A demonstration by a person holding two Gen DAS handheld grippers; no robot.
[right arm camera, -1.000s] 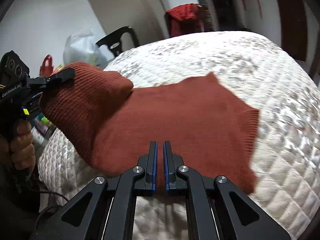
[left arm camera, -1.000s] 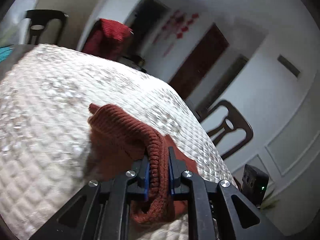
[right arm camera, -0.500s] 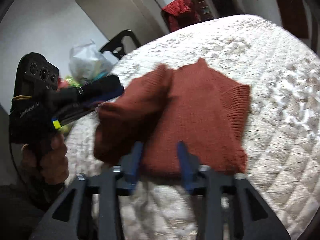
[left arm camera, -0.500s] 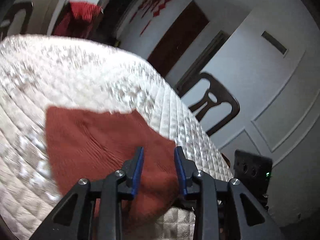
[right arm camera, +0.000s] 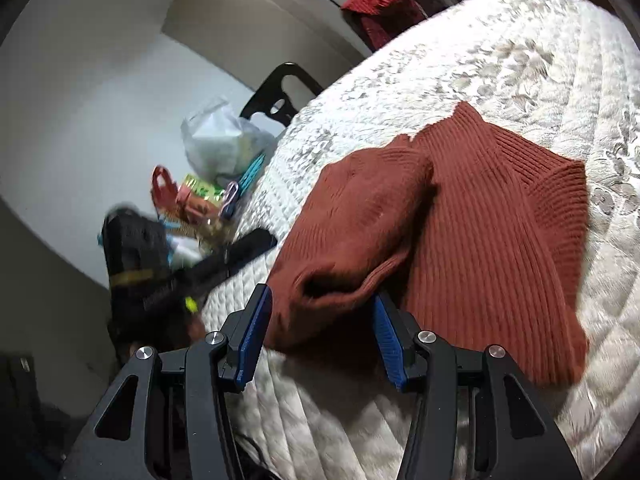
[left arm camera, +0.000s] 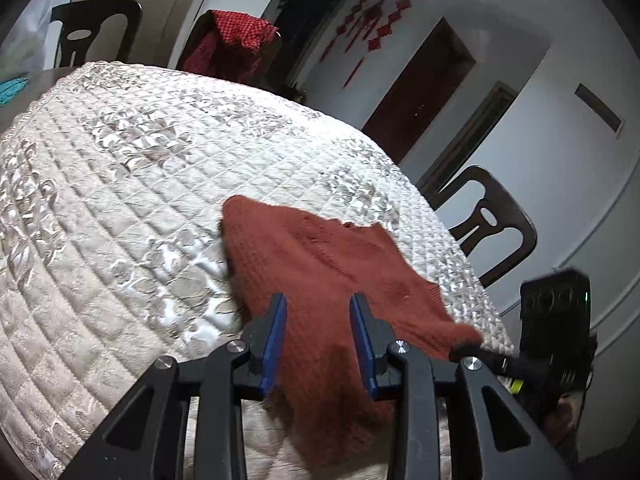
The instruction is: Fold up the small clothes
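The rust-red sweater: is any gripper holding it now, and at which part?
Neither holds it. The left gripper and right gripper stand open over the sweater, which lies on the quilted table.

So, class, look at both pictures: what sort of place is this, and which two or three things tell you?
Most likely a room in a home, perhaps a dining room. A quilted cloth covers a table ringed by dark chairs, red knot decorations hang on the wall, and a rust sweater lies ready for folding.

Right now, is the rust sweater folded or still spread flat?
Partly folded. The rust sweater has one side flap laid over its body, the doubled edge showing near the right claw; it lies on the quilted cover.
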